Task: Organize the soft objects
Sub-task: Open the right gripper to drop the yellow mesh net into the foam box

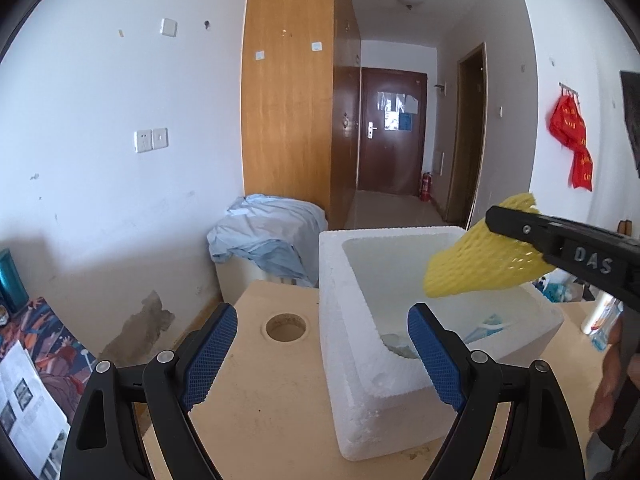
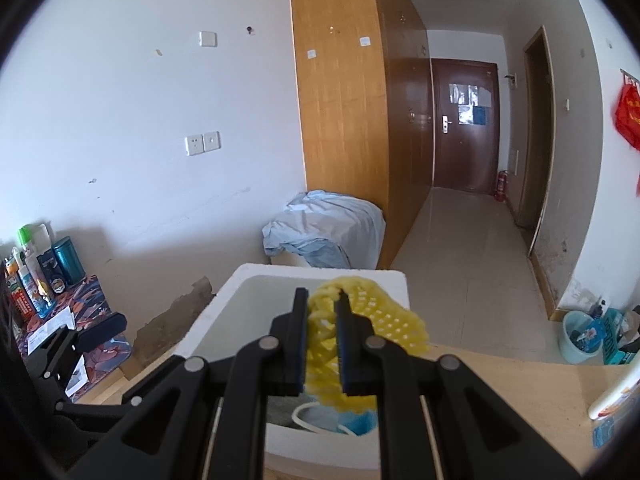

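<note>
A white foam box (image 1: 360, 360) stands on the wooden table (image 1: 272, 400). Inside it lie a blue face mask (image 1: 486, 326) and a greyish soft item. My right gripper (image 2: 323, 308) is shut on a yellow foam net sleeve (image 2: 380, 316) and holds it above the open box (image 2: 256, 280). In the left wrist view the right gripper (image 1: 520, 228) comes in from the right with the yellow net (image 1: 472, 268) over the box. My left gripper (image 1: 322, 340) is open and empty, low over the table, its right finger at the box's near corner.
A round hole (image 1: 286, 326) is cut in the tabletop left of the box. A plastic bottle (image 1: 604, 316) lies on the table at right. A crumpled blue sheet (image 1: 268, 236) lies beyond. Bottles and cans (image 2: 40, 276) stand at far left.
</note>
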Available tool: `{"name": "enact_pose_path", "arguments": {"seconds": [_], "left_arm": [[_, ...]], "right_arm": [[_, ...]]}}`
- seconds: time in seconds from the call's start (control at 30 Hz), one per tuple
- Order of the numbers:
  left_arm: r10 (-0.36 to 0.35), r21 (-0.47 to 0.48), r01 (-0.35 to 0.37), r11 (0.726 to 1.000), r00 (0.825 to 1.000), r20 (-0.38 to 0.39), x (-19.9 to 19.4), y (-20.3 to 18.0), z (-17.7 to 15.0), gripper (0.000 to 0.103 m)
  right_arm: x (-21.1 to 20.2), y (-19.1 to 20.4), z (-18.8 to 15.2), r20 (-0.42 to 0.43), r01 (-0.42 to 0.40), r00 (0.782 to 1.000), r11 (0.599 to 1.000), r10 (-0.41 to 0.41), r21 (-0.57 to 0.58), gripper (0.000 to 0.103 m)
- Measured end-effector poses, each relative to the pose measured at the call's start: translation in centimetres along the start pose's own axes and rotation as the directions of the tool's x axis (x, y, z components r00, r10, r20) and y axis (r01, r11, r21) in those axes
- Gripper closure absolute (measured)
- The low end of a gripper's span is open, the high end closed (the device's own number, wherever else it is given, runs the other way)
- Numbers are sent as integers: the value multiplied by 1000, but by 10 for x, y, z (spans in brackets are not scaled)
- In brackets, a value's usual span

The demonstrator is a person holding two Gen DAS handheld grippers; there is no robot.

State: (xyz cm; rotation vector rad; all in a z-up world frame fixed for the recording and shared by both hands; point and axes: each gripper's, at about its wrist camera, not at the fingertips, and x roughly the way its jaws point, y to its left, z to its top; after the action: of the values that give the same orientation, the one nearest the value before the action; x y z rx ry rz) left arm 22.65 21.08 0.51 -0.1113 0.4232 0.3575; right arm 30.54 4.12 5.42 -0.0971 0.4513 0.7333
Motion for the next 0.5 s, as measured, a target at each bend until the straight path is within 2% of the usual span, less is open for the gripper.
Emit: {"name": "enact_pose_path", "arguments": {"seconds": [0.5], "left_arm": [[10, -20, -10, 1000, 1000, -3, -1, 5, -8, 15]], "right_arm": [[7, 4, -2, -14, -1, 1000, 1000, 1, 1, 88]]}}
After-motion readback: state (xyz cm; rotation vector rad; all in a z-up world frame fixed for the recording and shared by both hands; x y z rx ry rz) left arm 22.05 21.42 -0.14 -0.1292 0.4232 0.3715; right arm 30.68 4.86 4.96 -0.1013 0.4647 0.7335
